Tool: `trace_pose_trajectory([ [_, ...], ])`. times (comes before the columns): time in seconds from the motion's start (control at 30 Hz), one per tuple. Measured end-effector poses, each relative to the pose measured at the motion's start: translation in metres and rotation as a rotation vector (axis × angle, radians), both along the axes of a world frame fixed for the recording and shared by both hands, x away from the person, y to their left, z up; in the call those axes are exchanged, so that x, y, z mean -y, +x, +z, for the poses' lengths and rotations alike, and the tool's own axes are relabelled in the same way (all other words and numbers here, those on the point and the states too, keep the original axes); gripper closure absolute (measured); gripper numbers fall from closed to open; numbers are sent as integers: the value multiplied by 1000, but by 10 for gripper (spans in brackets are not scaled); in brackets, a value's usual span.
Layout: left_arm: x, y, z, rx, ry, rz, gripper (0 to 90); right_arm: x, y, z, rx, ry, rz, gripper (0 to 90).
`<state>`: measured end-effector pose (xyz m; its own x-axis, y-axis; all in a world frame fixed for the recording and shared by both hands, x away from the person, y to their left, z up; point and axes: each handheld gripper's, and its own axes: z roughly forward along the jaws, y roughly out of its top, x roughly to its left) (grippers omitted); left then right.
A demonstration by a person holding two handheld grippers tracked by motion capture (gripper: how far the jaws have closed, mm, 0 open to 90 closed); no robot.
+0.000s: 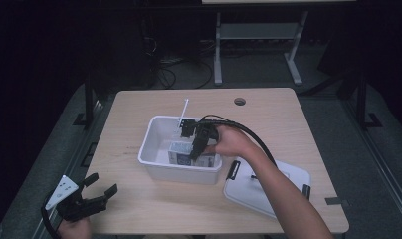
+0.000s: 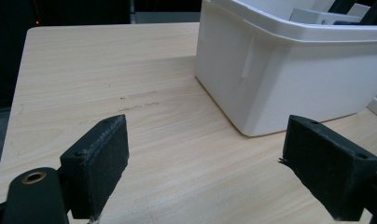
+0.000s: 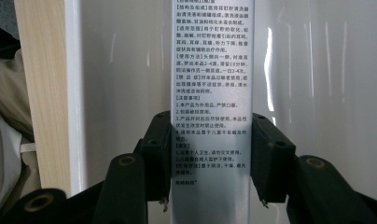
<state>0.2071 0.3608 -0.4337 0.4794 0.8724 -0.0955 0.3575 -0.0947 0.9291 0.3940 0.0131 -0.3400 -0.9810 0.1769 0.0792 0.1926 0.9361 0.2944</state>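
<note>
The right gripper (image 3: 210, 158) has its two black padded jaws clamped on the narrow sides of a small white cardboard box printed with columns of black text (image 3: 210, 84), gripping it near one end so most of its length sticks out past the pads. In the high view that gripper (image 1: 196, 142) points down into the open white plastic storage bin (image 1: 151, 137) in the middle of the pale wooden table (image 1: 139, 209), and the carton hangs inside the bin, close above its smooth floor (image 3: 317, 70), with a blue-and-white packet (image 1: 178, 149) lying just beside it

The likeliest trouble, as I judge it, is the carton's far end meeting the floor or the packet before the pads let go: held so near one end, it could pivot in the grip or buckle. Letting go too high would let it tip and land askew against a wall. The hand (image 1: 229, 142) and the trailing black cable (image 1: 244, 130) sit close to the rim, so a careless pull-out could nudge the bin across the table

Outward, the left gripper (image 1: 92, 194) rests at the table's near left corner, jaws spread wide on nothing, well apart from the bin. The flat white lid with black clips (image 1: 293, 174) lies to the bin's right, under the forearm; a sweeping withdrawal could drag it
</note>
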Motion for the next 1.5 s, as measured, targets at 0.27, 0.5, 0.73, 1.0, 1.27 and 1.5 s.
trace_pose_trajectory([
  [0.27, -1, 0, 0, 0, 0, 0, 135, -3, -2, -9, -8, -18, 6, 545],
  [0.5, 0, 0, 0, 0, 1, 0, 135, -4, -2, -17, -11, -42, 8, 543],
  [0.73, 0, 0, 0, -1, -1, 0, 135, -6, -3, -21, -10, -65, 13, 541],
  [1.0, 1, 0, 0, -1, -1, -1, 135, -6, -3, -23, -11, -70, 16, 536],
  [1.27, 1, 1, 0, -2, 0, -3, 135, -5, -3, -21, -19, -64, 15, 506],
  [1.5, 1, 1, 0, -3, 2, -4, 135, -3, -6, -16, -7, -57, 19, 487],
])
